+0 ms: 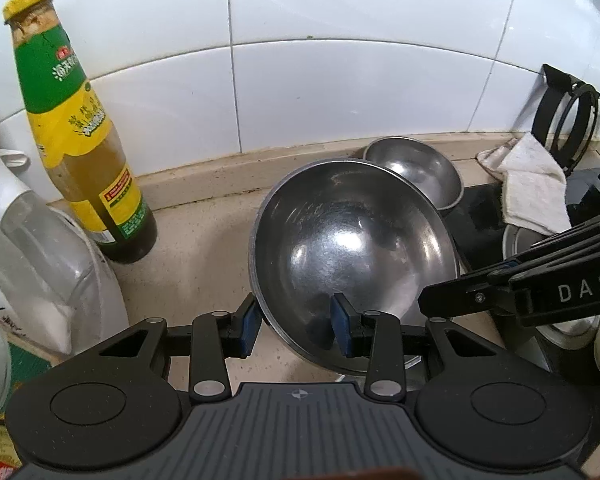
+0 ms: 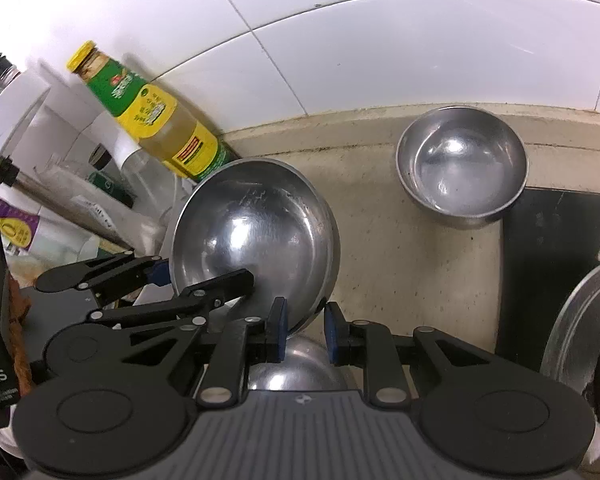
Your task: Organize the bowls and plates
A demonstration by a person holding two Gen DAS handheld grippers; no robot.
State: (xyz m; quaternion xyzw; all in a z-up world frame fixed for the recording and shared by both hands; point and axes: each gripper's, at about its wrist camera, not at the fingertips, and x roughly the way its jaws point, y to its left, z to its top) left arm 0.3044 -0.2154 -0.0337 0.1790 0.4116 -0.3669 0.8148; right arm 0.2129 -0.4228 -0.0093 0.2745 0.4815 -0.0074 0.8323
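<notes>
The left gripper [image 1: 294,330] and right gripper [image 2: 303,330] each straddle the big bowl's [image 1: 354,256] rim, open. Squeeze tight, then carry it to the small bowl [image 2: 462,170].

From behind the left gripper [image 1: 296,330], the left wrist view looks forward and slightly down at the tiled wall, close over the large steel bowl [image 1: 352,256]. From just to its right, the right wrist view tilts more steeply down over the counter [image 2: 400,248]. Both share that bowl [image 2: 252,240], the small steel bowl [image 1: 416,170] [image 2: 462,166] and the sauce bottle [image 1: 76,128] [image 2: 152,116].
</notes>
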